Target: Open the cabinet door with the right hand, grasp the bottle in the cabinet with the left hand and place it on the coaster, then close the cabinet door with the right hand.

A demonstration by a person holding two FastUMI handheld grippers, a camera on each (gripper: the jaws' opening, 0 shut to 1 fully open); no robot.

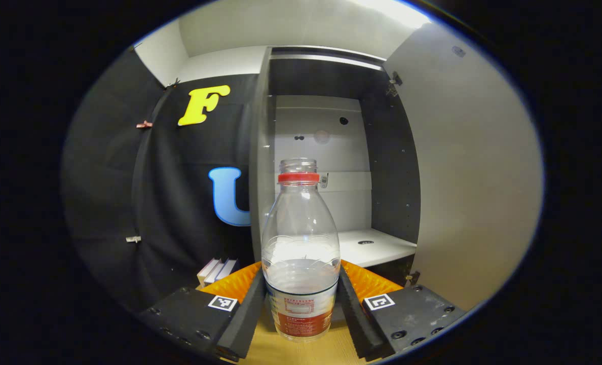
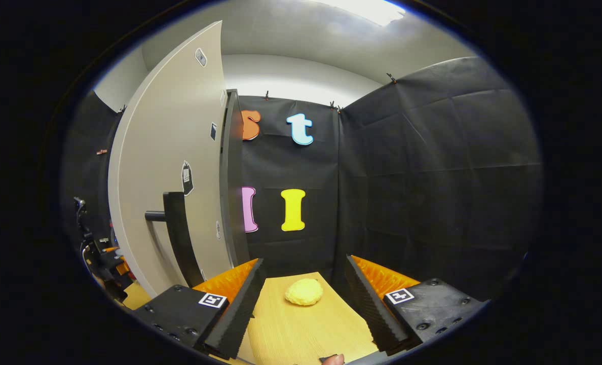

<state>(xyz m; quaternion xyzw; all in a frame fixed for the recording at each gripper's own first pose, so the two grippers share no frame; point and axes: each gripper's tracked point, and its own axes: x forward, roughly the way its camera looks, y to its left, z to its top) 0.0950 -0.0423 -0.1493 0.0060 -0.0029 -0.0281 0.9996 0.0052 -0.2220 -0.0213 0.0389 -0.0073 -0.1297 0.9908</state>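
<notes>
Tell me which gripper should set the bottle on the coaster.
Left. The left gripper already holds the bottle between both fingers, outside the open cabinet. The right gripper is open and empty.

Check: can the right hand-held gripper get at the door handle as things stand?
Probably yes. The right hand-held gripper is open and empty, and the handle on the swung-open door stands clear to its left.

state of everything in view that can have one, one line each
cabinet door: swung wide open
bottle: upright, no cap on, partly filled, out of the cabinet
left claw: shut on the bottle, a finger at each side
right claw: open, holding nothing
cabinet shelf: bare
yellow lump: lying loose on the table
</notes>
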